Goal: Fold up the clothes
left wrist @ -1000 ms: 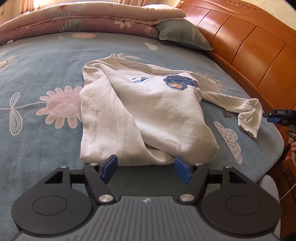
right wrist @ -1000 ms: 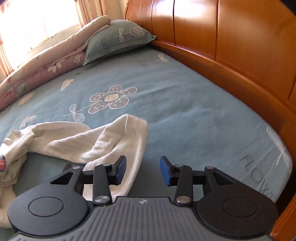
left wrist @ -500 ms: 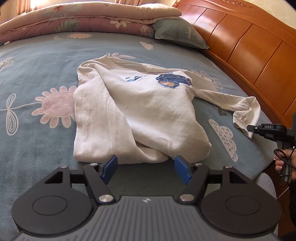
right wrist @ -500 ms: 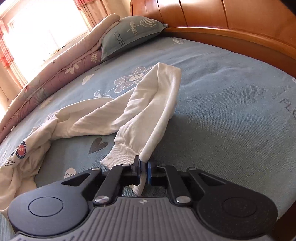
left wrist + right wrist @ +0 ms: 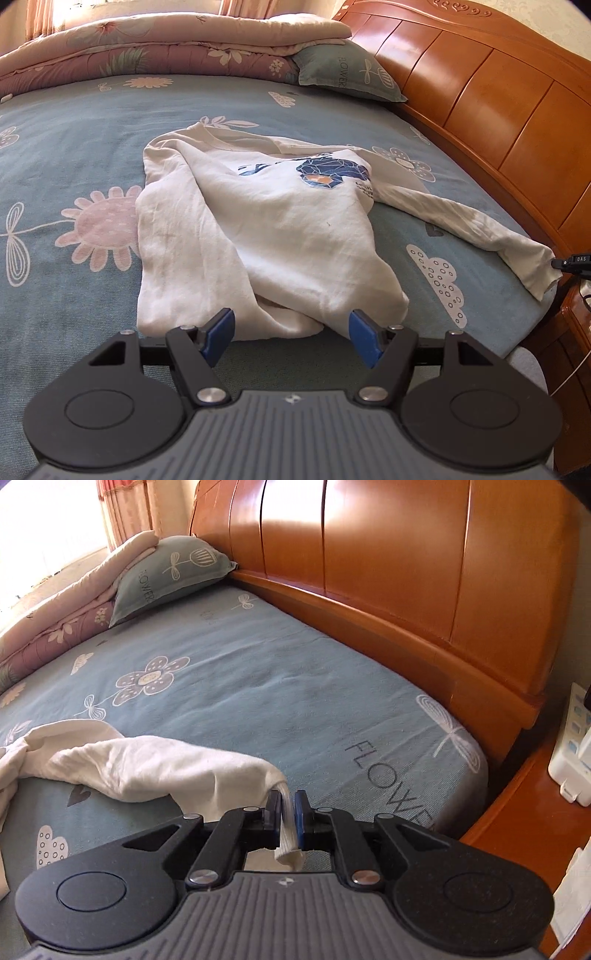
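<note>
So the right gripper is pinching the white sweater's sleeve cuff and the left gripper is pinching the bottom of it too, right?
Not quite. The left gripper is open, its blue pads apart just short of the sweater hem, as the left wrist view shows. The right gripper is indeed pinching the sleeve cuff.

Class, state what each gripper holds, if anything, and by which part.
The right gripper pinches the shirt by its sleeve cuff. The left gripper is open, holding nothing.
</note>
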The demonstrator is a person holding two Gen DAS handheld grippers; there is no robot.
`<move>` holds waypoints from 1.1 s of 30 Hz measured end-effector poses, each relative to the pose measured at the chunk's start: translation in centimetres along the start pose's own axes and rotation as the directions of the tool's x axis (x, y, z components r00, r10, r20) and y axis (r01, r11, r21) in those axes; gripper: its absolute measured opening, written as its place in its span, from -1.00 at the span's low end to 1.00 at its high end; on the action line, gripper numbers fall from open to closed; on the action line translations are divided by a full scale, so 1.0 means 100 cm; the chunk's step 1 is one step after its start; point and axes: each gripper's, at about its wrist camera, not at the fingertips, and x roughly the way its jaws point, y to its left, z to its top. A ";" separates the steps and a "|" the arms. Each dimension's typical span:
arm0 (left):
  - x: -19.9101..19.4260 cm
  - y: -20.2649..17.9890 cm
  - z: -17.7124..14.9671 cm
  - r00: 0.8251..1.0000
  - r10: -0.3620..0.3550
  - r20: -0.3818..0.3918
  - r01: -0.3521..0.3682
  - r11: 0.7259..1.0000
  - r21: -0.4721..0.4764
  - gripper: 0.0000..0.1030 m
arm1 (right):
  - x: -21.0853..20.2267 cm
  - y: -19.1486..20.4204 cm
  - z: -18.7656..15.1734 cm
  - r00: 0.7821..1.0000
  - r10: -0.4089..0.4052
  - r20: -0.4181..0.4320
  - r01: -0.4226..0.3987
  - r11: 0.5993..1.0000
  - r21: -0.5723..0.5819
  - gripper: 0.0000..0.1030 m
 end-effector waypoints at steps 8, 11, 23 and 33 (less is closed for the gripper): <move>-0.013 0.009 0.014 0.998 0.047 0.048 -0.047 0.999 0.008 0.33 | 0.006 0.076 0.025 0.990 0.128 0.052 -0.116 0.974 -0.193 -0.56; -0.012 0.020 0.017 0.996 0.065 0.056 -0.065 0.998 -0.009 0.34 | 0.009 0.104 0.034 0.982 0.178 0.065 -0.155 0.951 -0.266 -0.42; 0.007 0.068 0.032 0.991 0.124 0.059 -0.119 0.990 -0.080 0.34 | 0.095 0.334 0.056 0.915 0.394 -0.089 -0.348 0.657 -0.669 -0.23; 0.034 0.088 0.040 0.994 0.090 0.055 -0.084 0.991 -0.106 0.34 | 0.165 0.430 0.035 0.926 0.285 -0.249 -0.328 0.276 -0.903 -0.82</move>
